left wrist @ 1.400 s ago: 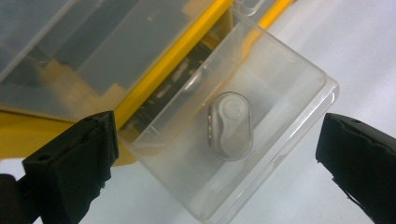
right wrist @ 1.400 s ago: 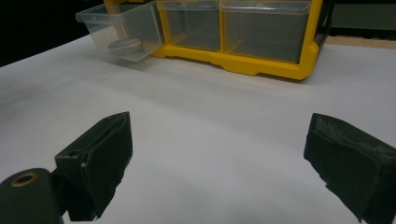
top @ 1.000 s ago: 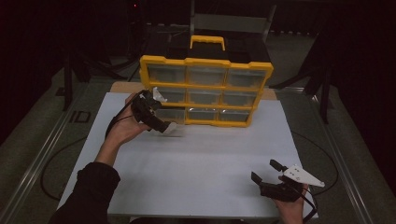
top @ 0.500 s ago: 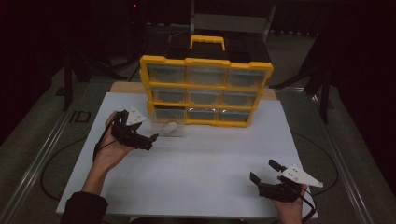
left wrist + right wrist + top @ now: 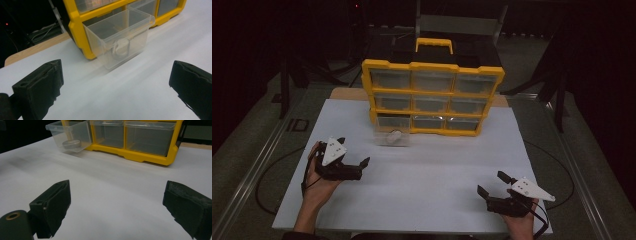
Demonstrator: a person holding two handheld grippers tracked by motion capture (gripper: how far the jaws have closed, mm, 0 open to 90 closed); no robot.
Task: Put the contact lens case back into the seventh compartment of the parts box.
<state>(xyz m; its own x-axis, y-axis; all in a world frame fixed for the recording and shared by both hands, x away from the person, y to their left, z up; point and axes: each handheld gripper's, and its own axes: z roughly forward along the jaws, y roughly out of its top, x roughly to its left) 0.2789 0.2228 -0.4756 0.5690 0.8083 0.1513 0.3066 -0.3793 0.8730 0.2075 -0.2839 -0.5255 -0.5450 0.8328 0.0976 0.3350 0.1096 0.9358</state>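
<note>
Place: you're at a lab-style recording bench, dark all round | Signs: white board (image 5: 422,175) laid as work surface on a table with metal rails (image 5: 252,170) | yellow parts organiser (image 5: 432,95) with clear drawers, workshop kit | black stands (image 5: 287,85) and cables (image 5: 267,200) around the table | no home furnishings, you're lit from above only

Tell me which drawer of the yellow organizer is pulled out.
The bottom-left drawer, a clear one holding a small round white thing. It sticks out onto the white table; the other drawers sit flush in the yellow organizer.
</note>
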